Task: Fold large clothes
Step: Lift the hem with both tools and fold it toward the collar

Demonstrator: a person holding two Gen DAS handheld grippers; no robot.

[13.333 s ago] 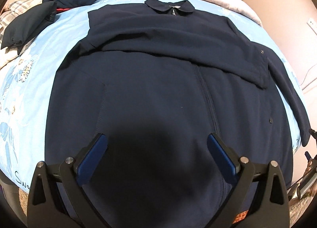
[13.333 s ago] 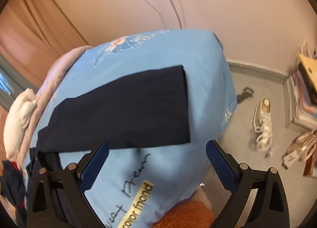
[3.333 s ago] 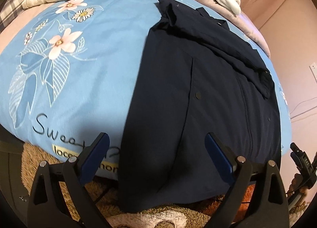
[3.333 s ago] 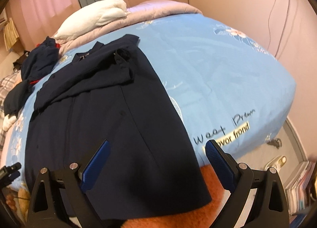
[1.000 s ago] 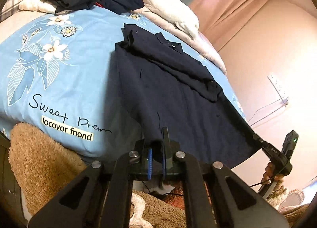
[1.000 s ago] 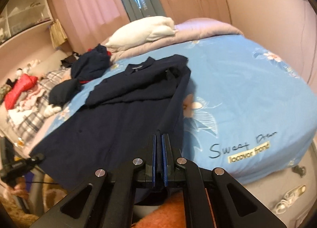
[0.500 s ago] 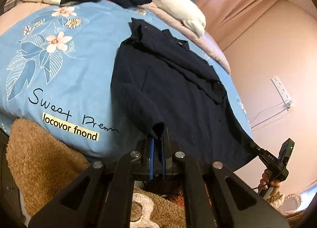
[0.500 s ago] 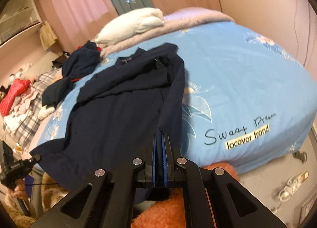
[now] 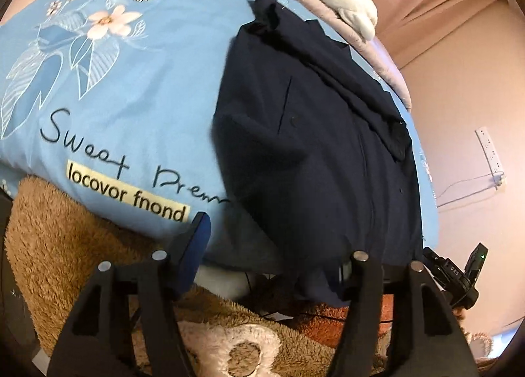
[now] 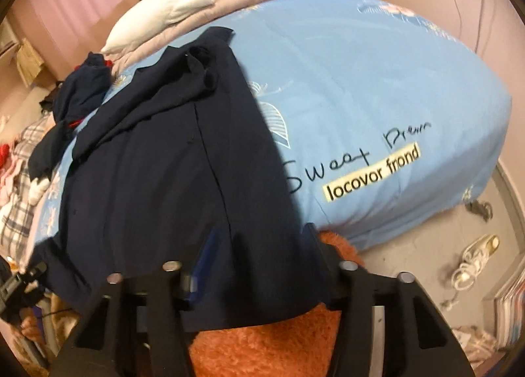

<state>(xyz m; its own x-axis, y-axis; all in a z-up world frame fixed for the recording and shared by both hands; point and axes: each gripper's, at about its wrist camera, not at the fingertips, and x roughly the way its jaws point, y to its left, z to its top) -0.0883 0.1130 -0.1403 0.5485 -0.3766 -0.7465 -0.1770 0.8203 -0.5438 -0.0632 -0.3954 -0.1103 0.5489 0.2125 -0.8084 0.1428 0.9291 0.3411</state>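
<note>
My left gripper (image 9: 272,239): jaws opening, pads off the cloth, shirt hem loose between them. My right gripper (image 10: 259,252): jaws opening too, hem draped over them, unclamped. Navy shirt (image 9: 315,147) lies lengthwise on the blue bedspread (image 9: 131,98), hem hanging over the bed's near edge, collar toward the white pillow (image 10: 164,13).

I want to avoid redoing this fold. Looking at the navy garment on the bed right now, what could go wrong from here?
1. The hem of the navy garment hangs over the bed's edge above the fuzzy orange blanket; it may slide down.
2. Both grippers are opening; cloth drapes over the right gripper and near the left gripper, so it may snag when they withdraw.
3. The folded sleeves look bunched near the collar, so the next fold may be uneven.
</note>
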